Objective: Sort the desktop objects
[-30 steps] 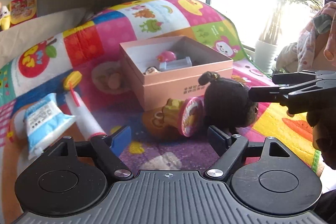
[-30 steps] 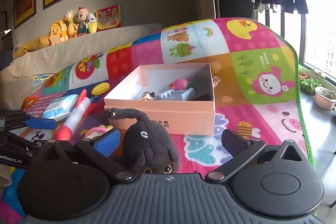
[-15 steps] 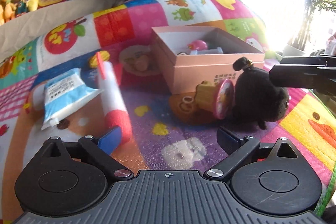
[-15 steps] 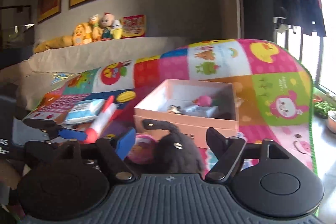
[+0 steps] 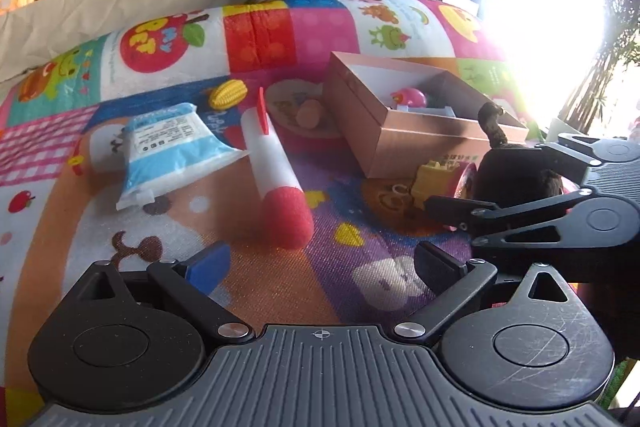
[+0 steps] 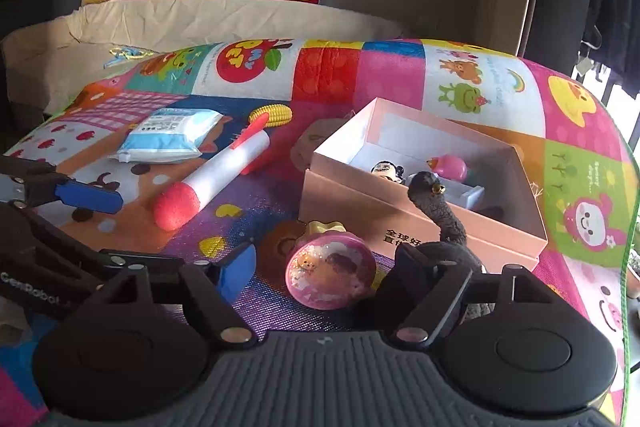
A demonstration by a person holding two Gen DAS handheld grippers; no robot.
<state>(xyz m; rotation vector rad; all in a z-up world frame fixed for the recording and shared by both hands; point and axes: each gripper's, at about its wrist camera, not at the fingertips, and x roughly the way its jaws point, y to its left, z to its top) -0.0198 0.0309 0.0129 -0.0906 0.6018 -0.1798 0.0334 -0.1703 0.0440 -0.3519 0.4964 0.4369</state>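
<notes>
Right gripper (image 6: 324, 269) shifted left, jaws just reopening, pink disc toy (image 6: 331, 275) between, untouched; fuzzy black plush (image 6: 444, 227) behind right finger. Left gripper (image 5: 320, 265) wide, empty; only its view shows glare upper right.

Left gripper (image 5: 322, 263) is held low, jaws spread wide, nothing between them. Right gripper (image 6: 324, 267) is angled down beside it; its jaws have just been opening, pads clear.

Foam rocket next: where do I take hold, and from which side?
Grip the white middle of the rocket, fingers closing across its width. It lies flat on the mat, red nose toward the left gripper, fins at the far end. That gripper is open and nearly in line with it, so probably come down from above over the white shaft; the wipes pack lies close on one side, so keep the fingers narrow.
</notes>
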